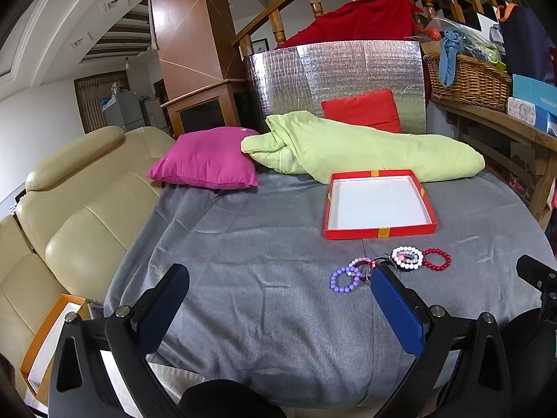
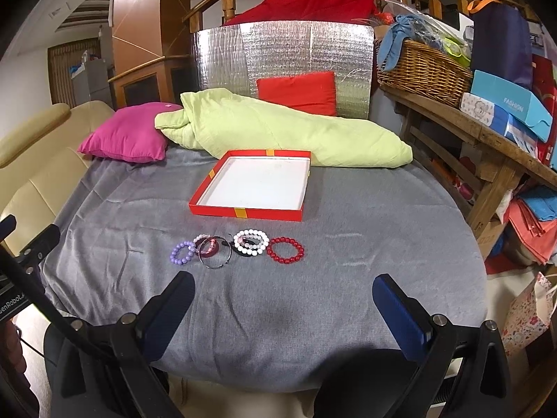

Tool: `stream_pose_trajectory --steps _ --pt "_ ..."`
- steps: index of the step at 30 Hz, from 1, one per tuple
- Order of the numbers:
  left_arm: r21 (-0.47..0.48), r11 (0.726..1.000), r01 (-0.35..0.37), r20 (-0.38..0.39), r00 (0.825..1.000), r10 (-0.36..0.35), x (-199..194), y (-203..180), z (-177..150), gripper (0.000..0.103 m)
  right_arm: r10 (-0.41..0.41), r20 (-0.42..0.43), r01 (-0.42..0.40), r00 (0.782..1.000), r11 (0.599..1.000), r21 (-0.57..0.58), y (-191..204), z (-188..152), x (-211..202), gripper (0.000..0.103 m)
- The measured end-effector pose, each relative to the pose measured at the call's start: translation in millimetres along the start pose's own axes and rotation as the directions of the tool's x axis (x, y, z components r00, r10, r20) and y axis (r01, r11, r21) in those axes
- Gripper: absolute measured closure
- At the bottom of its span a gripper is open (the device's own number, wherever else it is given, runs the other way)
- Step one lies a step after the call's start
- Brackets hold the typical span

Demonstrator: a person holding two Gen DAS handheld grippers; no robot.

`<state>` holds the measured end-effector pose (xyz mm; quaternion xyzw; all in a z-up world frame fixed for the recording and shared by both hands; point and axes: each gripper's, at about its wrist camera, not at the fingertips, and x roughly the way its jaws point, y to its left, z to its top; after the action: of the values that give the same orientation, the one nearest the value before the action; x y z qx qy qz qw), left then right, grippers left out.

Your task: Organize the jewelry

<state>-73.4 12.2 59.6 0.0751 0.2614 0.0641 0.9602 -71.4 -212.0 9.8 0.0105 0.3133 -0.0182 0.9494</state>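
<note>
**Operator:** While both claws hang spread over the grey-covered surface (image 2: 348, 278), I hold nothing in either one. My left claw (image 1: 278, 303) has its pads wide apart, and my right claw (image 2: 283, 303) is just as wide, short of the jewelry.

**Spotter:** Read me the row, left to right.

**Operator:** First the lilac bead bracelet (image 2: 182, 252), touching a pale pink beaded one (image 2: 202, 240). Then a dark pink band (image 2: 210, 248) lying inside a thin metal bangle (image 2: 219, 254). Next the white bead bracelet (image 2: 251, 242), stacked on something dark I cannot make out. Last, slightly apart from the others, the red bead bracelet (image 2: 286, 250). Just beyond them sits the red tray (image 2: 243, 211), with a bare white floor.

**Spotter:** So nothing is sorted yet. Which first?

**Operator:** I judge the red one the easiest start for the right claw: it lies clear of its neighbours, so I will not drag them along. I'd come down with one pad inside the ring and one outside, pinching a single side of the beads.

**Spotter:** And the cloth?

**Operator:** That is my worry. It is soft and wrinkled, so a low pad could catch fabric. I'd close gently, lift straight up, then carry it over the tray's near wall.

**Spotter:** The left claw?

**Operator:** From its own view, its right pad hides part of the middle cluster. I'd take the lilac bracelet with it, from the outer edge.
</note>
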Motion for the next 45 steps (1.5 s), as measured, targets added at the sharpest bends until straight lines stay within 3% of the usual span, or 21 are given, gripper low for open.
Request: stream_pose_trajectory --steps 12,18,21,23,28,30,33,35,38,41,43,45 --pt "0.026 1.000 0.013 -0.035 0.999 -0.012 31.4 -12.3 -2.5 0.000 0.001 -0.043 0.000 0.999 0.999 0.032 -15.4 2.6 28.9 0.000" --pt "0.018 0.992 0.128 -0.085 0.988 -0.126 82.6 -21.8 -9.6 0.000 0.040 -0.117 -0.033 0.992 0.997 0.065 -40.0 4.7 76.1 0.003" --pt "-0.014 0.980 0.198 -0.149 0.969 -0.198 120.2 -28.8 -20.0 0.000 0.090 -0.169 -0.075 0.982 0.993 0.095 -53.0 5.2 106.8 0.014" --pt "-0.044 0.967 0.251 -0.198 0.947 -0.254 145.5 -32.8 -27.9 0.000 0.135 -0.212 -0.111 0.968 0.986 0.122 -57.2 3.8 128.5 0.020" --pt "-0.090 0.952 0.293 -0.262 0.915 -0.307 189.0 -36.4 -40.5 0.000 0.186 -0.304 -0.150 0.934 0.979 0.137 -51.2 3.3 187.7 0.047" --pt "-0.113 0.947 0.302 -0.280 0.904 -0.322 204.1 -33.9 -43.6 0.000 0.156 -0.333 -0.125 0.930 0.986 0.112 -51.0 5.9 211.0 0.052" --pt "-0.166 0.931 0.326 -0.311 0.878 -0.363 222.9 -29.7 -46.8 0.000 0.127 -0.366 -0.104 0.922 0.991 0.082 -50.3 9.2 240.2 0.066" --pt "-0.183 0.923 0.340 -0.319 0.867 -0.382 231.2 -28.7 -47.6 0.000 0.105 -0.389 -0.087 0.915 0.994 0.064 -48.9 9.6 255.0 0.067" --pt "-0.203 0.908 0.366 -0.360 0.835 -0.417 248.1 -30.4 -50.4 0.001 0.100 -0.420 -0.085 0.902 0.995 0.056 -43.7 8.2 273.2 0.070" --pt "-0.232 0.895 0.381 -0.412 0.795 -0.445 269.5 -31.9 -52.2 0.016 0.077 -0.431 -0.073 0.899 0.997 0.024 -39.9 5.0 283.1 0.076" --pt "-0.222 0.898 0.380 -0.424 0.792 -0.440 277.2 -33.7 -51.0 0.029 0.072 -0.412 -0.080 0.908 0.997 -0.003 -35.2 6.4 283.7 0.093" --pt "-0.171 0.909 0.380 -0.428 0.802 -0.416 280.1 -38.7 -48.8 0.038 0.067 -0.403 -0.080 0.913 0.997 -0.014 -34.3 6.0 284.1 0.093"
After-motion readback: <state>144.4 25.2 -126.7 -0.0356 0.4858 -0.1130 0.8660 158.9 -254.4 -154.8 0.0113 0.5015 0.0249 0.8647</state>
